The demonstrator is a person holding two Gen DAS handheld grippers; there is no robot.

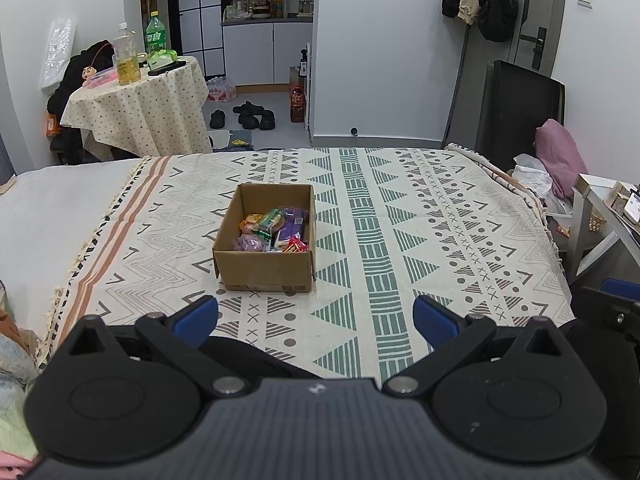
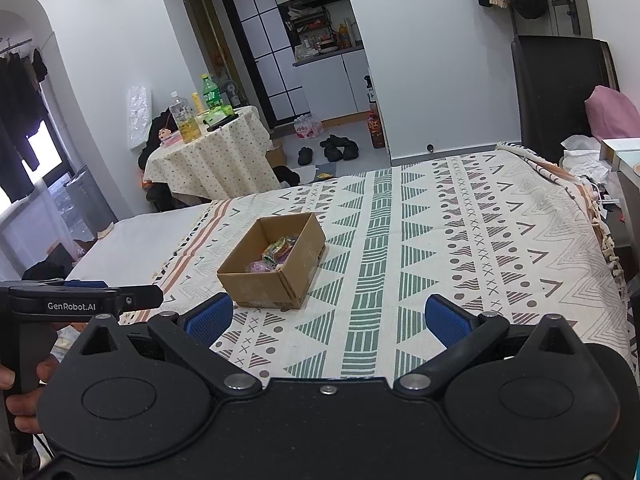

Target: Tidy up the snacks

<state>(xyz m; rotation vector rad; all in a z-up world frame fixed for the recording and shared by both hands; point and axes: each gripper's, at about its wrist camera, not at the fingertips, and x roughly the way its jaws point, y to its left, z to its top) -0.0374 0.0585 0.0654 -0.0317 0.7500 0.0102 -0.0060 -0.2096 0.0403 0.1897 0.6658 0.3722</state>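
My left gripper [image 1: 316, 318] and right gripper [image 2: 328, 318] both gape wide, nothing between the pads. Cardboard box [image 1: 266, 270] just beyond them on the patterned blanket [image 1: 440, 240]. Snack packets [image 1: 276, 230] lie inside, partly walled off. Bare blanket surrounds the box.

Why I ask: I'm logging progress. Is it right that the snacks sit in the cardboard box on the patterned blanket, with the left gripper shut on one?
Not quite: the left gripper is open and empty, as the left wrist view shows. The snacks do sit in the cardboard box on the patterned blanket.
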